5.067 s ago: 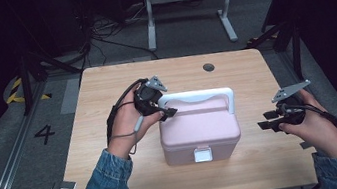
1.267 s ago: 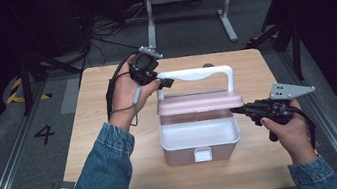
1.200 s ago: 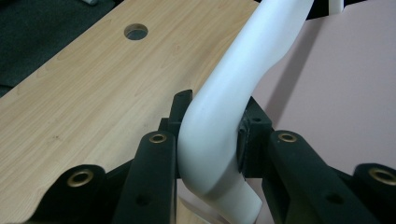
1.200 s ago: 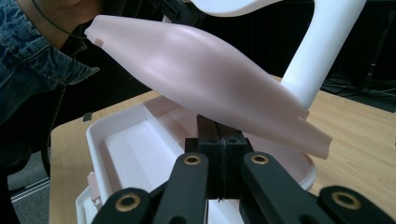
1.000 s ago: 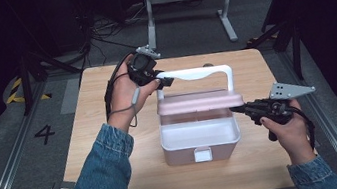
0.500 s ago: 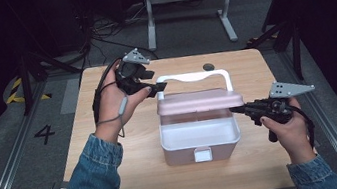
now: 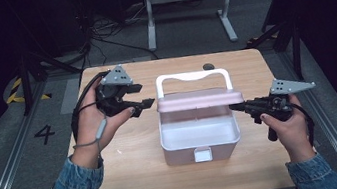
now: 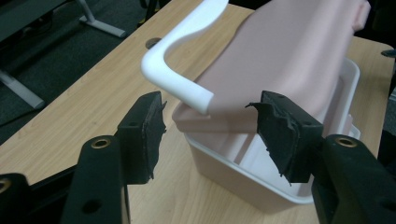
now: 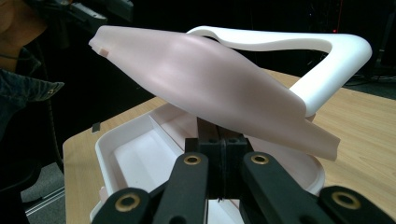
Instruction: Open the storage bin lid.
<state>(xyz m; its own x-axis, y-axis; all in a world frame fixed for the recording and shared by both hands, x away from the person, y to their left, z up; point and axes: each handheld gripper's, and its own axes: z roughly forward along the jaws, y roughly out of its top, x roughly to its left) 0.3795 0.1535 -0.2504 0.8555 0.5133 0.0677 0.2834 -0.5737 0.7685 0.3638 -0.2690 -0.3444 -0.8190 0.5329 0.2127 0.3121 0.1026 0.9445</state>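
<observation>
A pink storage box stands mid-table with its pink lid raised and its white handle behind. My right gripper is shut on the lid's right edge and holds it up; in the right gripper view its joined jaws reach under the lid, above the white box interior. My left gripper hovers open, left of the box and apart from it. In the left gripper view, its pads frame the handle's corner and the lid without touching.
The wooden table has bare room left, right and in front of the box. A small dark round hole sits near the far edge. Beyond the table are a white stand and floor cables.
The lid, shut five seconds ago, now stands raised. My left gripper has let go of the handle's left corner and drawn away left, open. The right gripper has stayed put.
</observation>
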